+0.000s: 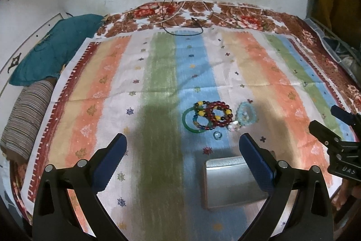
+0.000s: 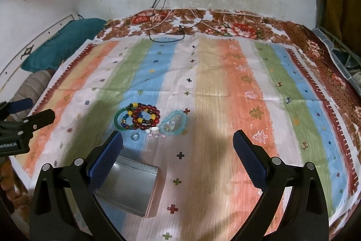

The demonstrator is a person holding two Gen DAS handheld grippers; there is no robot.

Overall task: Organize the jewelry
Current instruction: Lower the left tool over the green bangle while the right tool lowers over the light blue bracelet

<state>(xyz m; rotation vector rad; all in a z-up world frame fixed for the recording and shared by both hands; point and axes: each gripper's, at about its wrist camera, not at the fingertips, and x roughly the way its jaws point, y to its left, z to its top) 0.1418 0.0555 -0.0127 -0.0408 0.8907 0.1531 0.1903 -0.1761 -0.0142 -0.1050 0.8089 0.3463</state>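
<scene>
A heap of jewelry lies on the striped cloth [image 1: 158, 73]: a green bangle [image 1: 189, 125], a dark red bead bracelet [image 1: 220, 115], a multicolour bead bracelet [image 1: 200, 114], a pale blue bead bracelet [image 1: 247, 115] and a small clear ring [image 1: 217, 135]. An open silver tin [image 1: 232, 182] sits nearer to me. My left gripper [image 1: 182, 146] is open and empty, short of the heap. In the right wrist view, the red bracelet [image 2: 146, 119], blue bracelet [image 2: 174, 123], ring [image 2: 135, 136] and tin [image 2: 128, 186] lie front-left of my right gripper [image 2: 178, 141], which is open and empty.
The cloth covers a floral bedspread [image 1: 225, 12] against a white wall. Charger cables [image 1: 187, 22] trail onto the far edge. A teal pillow [image 1: 56, 51] and a striped bolster [image 1: 27, 121] lie on the left. The right gripper [image 1: 322, 116] shows at the right edge.
</scene>
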